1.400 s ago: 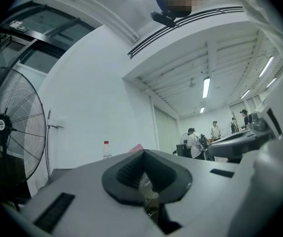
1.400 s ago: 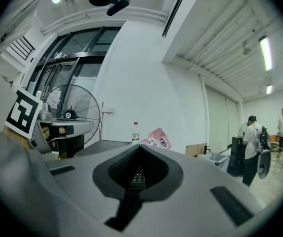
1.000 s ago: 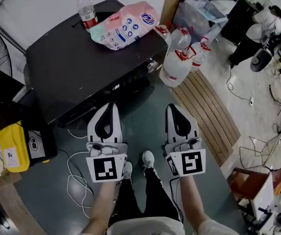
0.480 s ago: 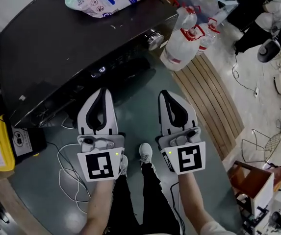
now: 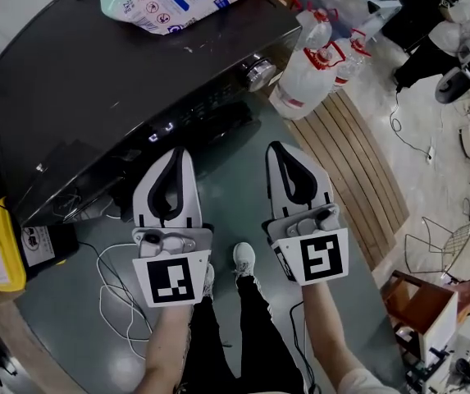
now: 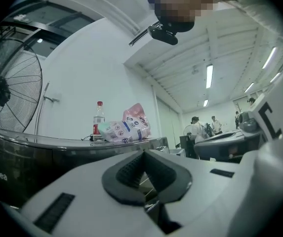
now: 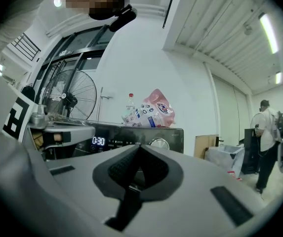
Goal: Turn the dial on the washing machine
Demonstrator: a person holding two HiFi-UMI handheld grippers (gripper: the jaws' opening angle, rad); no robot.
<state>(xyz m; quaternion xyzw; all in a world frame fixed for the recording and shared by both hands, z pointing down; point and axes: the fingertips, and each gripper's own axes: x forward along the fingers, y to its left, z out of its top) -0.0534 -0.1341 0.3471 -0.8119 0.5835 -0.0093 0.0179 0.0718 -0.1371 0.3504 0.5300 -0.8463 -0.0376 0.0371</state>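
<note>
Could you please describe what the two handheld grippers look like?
Both the left claw and right claw are white, tapered shells with black ribbed pads, each backed by a white cube bearing a black square marker. No sleeves cover the forearms.

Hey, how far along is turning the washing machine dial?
Nothing done yet: the dial is untouched. In hand: both the left tool and right tool hover shut and empty before the washing machine. Remaining: reach the dial, grip it, turn it.
</note>
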